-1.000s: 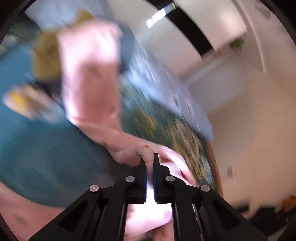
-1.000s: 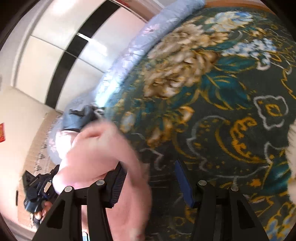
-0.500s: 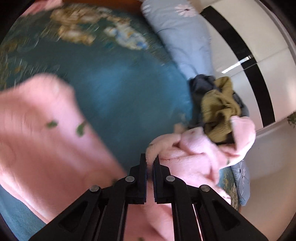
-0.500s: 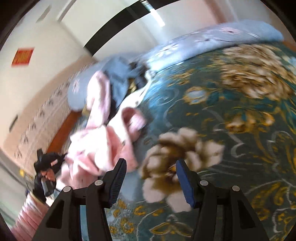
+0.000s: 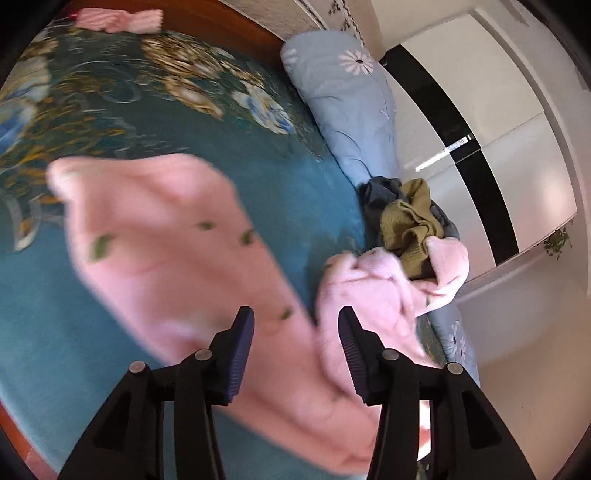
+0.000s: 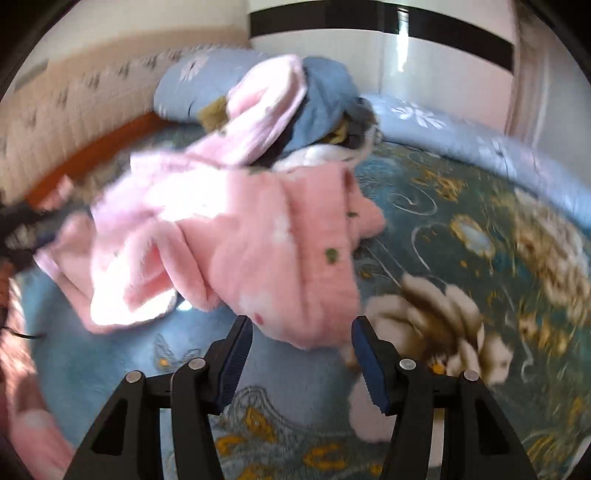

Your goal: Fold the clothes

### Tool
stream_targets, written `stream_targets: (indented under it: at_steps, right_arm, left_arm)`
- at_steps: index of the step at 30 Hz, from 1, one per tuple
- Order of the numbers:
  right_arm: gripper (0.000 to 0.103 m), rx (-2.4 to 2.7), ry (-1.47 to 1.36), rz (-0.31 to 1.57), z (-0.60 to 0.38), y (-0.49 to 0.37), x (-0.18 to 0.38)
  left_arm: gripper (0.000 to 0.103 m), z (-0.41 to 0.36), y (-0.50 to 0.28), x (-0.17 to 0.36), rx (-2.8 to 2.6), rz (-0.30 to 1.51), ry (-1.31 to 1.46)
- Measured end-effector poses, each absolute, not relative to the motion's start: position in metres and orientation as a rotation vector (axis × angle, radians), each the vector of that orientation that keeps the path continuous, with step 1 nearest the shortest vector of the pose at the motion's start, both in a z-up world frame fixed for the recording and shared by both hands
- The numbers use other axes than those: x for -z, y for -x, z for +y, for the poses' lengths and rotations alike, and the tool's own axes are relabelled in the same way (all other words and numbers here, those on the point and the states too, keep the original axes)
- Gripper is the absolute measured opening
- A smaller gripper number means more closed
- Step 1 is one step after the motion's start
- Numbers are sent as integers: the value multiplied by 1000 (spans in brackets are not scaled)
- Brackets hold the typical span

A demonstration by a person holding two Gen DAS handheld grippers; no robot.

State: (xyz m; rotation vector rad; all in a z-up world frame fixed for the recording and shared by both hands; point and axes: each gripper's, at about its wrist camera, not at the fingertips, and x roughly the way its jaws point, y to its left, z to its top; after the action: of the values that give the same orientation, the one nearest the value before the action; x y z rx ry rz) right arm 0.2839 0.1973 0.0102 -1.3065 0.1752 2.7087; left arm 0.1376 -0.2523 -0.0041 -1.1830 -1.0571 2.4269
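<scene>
A fluffy pink garment with small green marks (image 5: pixel 177 254) lies crumpled on the teal floral bedspread (image 5: pixel 110 99). In the left wrist view it spreads from the left to under my left gripper (image 5: pixel 295 339), which is open and empty just above it. In the right wrist view the same pink garment (image 6: pixel 258 229) lies bunched in front of my right gripper (image 6: pixel 301 347), which is open and empty near the garment's closest edge. The image is blurred by motion.
A pile of other clothes, olive (image 5: pixel 406 221) and dark grey, sits against a light blue floral pillow (image 5: pixel 343 92). A blue garment (image 6: pixel 325 99) tops that pile in the right wrist view. White wardrobe doors (image 5: pixel 480 122) stand behind. Another pink item (image 5: pixel 118 18) lies by the headboard.
My left gripper has opened and let go of the pink garment, which now lies on the bed. Both views have swung round; the right gripper stays open, now facing the garment.
</scene>
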Motion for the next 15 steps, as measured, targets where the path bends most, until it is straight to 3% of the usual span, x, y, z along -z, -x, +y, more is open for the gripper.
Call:
stream_targets:
  at_steps: [3,4,5,7,8,11,15]
  right_arm:
    - [57,-2648,1313,25,182,-272,-6]
    - [41,-2626,1314,-24,177,-268,-4]
    - [16,-2604,1314,-73,172,-264,-3]
    - [10,-2570,1306,-120,166,-258,-4]
    - [9,-2576,1270,-37,176,-260,-16]
    - [6,-2595,1064,100,204,-278,-76]
    - [5,-2603,777,81,225,-315,-177]
  left_arm:
    - [49,-269,-150,17,-2437,-1048,1235]
    - [49,-273,-152,23,-2440,-1055,1250]
    - [49,-279,-154,28,-2444,-1078,1265]
    - [49,-285,-158,34,-2444,-1098,1290]
    - [49,-287,-158,38,-2443,-1096,1306]
    - [49,-292,-161,43,-2431,-1087,1322]
    - [50,-296,-158,45,-2406,-1131,1308]
